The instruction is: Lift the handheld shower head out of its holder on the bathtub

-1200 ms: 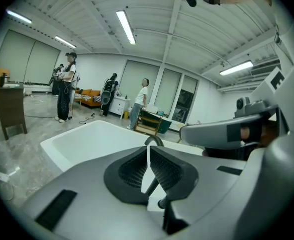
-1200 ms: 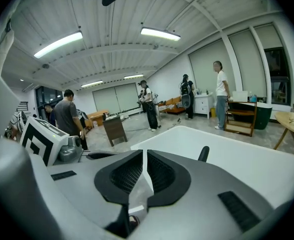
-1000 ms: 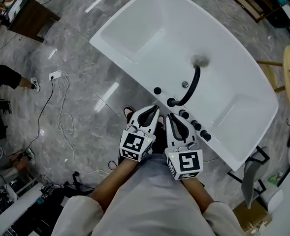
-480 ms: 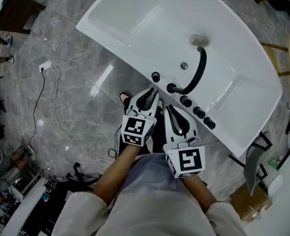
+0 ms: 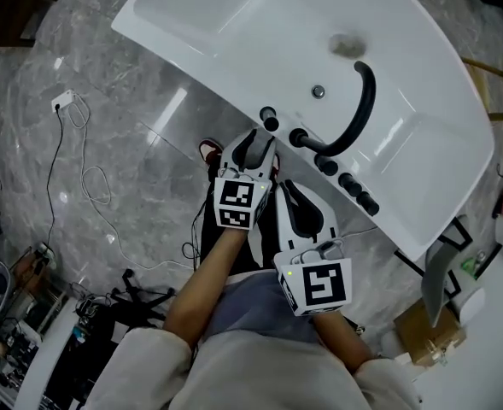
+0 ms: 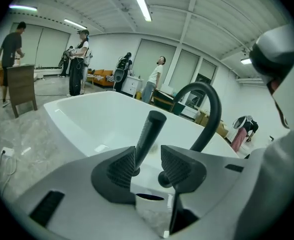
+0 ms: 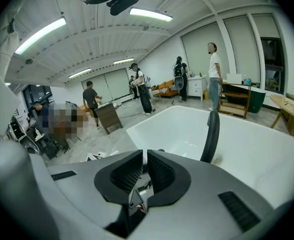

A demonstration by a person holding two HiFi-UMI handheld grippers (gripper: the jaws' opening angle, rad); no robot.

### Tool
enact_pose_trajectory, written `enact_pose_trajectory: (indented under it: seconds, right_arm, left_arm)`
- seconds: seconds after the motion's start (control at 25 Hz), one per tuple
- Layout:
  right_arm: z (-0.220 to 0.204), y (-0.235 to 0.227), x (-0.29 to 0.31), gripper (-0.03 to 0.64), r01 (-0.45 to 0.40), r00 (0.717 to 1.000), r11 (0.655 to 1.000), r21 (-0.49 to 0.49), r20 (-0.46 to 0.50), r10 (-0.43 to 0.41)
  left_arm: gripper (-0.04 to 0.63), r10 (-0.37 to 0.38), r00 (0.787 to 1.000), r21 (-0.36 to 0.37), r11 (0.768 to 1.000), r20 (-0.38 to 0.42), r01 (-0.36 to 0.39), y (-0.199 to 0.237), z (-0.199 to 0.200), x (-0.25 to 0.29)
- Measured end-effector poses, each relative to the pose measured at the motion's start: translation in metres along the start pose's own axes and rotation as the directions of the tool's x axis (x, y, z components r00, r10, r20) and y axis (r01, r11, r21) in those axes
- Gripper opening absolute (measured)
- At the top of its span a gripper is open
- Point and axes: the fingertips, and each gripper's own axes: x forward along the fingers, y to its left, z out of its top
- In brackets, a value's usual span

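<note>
Overhead and tool views of the white bathtub [image 5: 260, 24]. I am holding my left tool [image 6: 147, 165] at the tub's near rim, its jaws standing apart, having just been opening. The black handheld shower head [image 6: 150, 129] is standing upright in its holder on that rim and is showing in the gap between the pads, which are not pressing on it (whether the left pad is brushing its base I cannot tell). My right tool [image 7: 144, 164] is hanging beside the left one, over the grey marble floor [image 5: 106, 143], its jaws drawn together to a thin slit with nothing between them. A black arched spout [image 5: 364, 114] is rising just beside the shower head, with black knobs [image 5: 349, 184] lining the rim next to it.
</note>
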Motion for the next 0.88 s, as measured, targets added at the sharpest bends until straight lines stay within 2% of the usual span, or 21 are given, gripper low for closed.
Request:
enact_pose_trajectory:
  seconds: [0.24,0.56,0.88]
  right_arm:
    - [-0.017,-0.003,0.005,0.023,0.011,1.000,1.000,0.022,-0.028,-0.011]
    - [-0.029,-0.015,0.014,0.023,0.039,0.998,0.997,0.065,-0.051,-0.036]
    - [-0.044,-0.023,0.020,0.023,0.056,0.996,0.993,0.100,-0.077,-0.048]
  left_arm:
    - [0.161,-0.002,1.000,0.008,1.000,-0.022,0.003,0.010,-0.015,0.022]
    - [0.175,0.006,0.999,-0.021,1.000,-0.039,-0.006,0.018,-0.034,0.048]
    - [0.175,-0.007,0.997,0.042,0.999,-0.078,0.011,0.020,-0.041,0.081]
